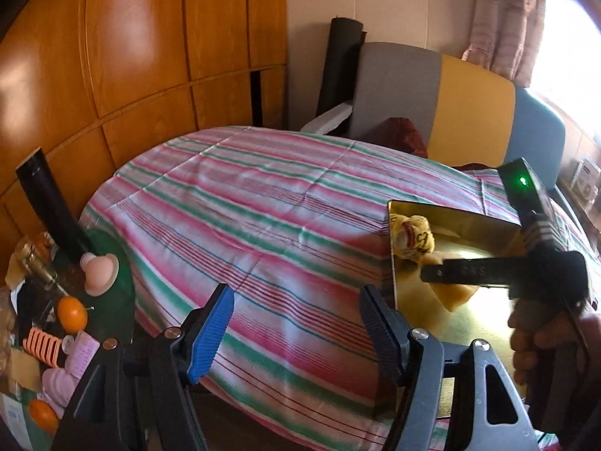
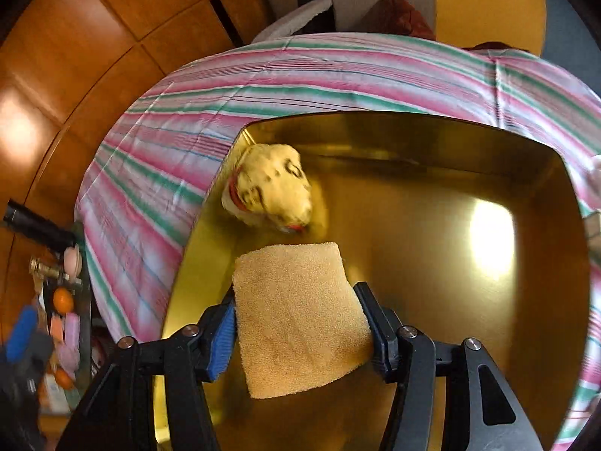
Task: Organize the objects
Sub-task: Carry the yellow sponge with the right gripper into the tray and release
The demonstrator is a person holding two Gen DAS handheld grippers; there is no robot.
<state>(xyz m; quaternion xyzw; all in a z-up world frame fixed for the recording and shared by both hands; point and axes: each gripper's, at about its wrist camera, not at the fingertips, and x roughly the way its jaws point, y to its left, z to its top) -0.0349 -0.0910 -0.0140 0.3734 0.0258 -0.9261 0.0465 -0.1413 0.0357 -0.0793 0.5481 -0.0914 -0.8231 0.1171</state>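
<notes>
The right gripper [image 2: 296, 327] holds a sponge [image 2: 300, 319] between its pads, one pad against each side edge, over the gold tray [image 2: 432, 248]. The sponge is a flat, roughly square pad, tan-yellow with a fine porous grain; its far corners are soft and rounded, and it hangs tilted, its near edge lower in the right wrist view. In the left wrist view the same sponge [image 1: 456, 293] shows as a pale yellow wedge under the dark body of the right gripper [image 1: 447, 274], which a hand [image 1: 533, 338] holds from the right. Beyond the sponge, in the tray's far left corner, lies a plush toy [image 2: 270, 191], cream-yellow with dark markings and red trim, blurred. The tray has a shiny bottom with a bright glare spot and sits on a bed with a pink, green and white striped sheet [image 1: 263, 203]. The left gripper [image 1: 295, 332] stands open with nothing between its blue pads, over the sheet just left of the tray [image 1: 450, 330]. At the far left a cluttered stand carries an orange [image 1: 72, 314] and other small items.
</notes>
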